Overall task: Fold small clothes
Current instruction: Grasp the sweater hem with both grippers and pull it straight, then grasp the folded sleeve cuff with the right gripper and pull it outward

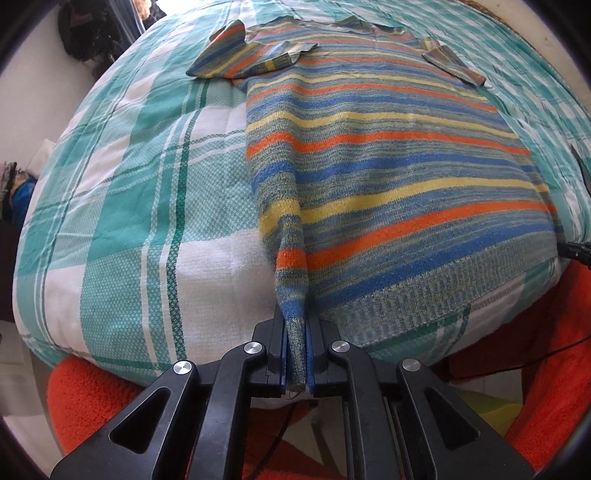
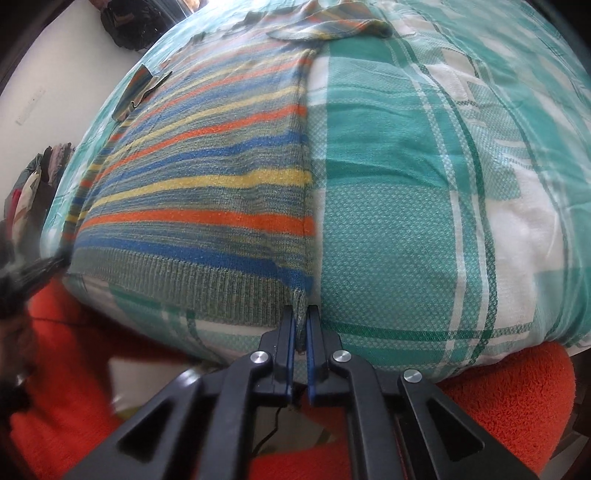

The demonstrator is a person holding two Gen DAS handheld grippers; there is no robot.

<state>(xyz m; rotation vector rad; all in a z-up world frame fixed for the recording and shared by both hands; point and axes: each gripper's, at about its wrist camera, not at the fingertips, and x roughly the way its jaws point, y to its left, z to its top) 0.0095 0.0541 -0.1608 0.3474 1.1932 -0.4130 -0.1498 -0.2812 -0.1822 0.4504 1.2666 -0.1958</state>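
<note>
A small striped knit sweater [image 1: 388,155] in blue, orange, yellow and green lies flat on a bed, hem toward me, sleeves folded in near the far end. My left gripper [image 1: 295,332] is shut on the sweater's near left hem corner, which is pulled into a ridge. In the right wrist view the sweater [image 2: 207,177] fills the left half. My right gripper [image 2: 302,325] is shut on its near right hem corner at the bed's edge. The left gripper [image 2: 33,273] shows blurred at the far left.
The bed is covered with a teal and white checked blanket [image 1: 129,221] [image 2: 424,206]. An orange fluffy blanket [image 1: 92,398] [image 2: 509,391] hangs below the bed's near edge. Dark bags [image 1: 85,33] and hanging clothes [image 2: 33,184] stand by the wall at left.
</note>
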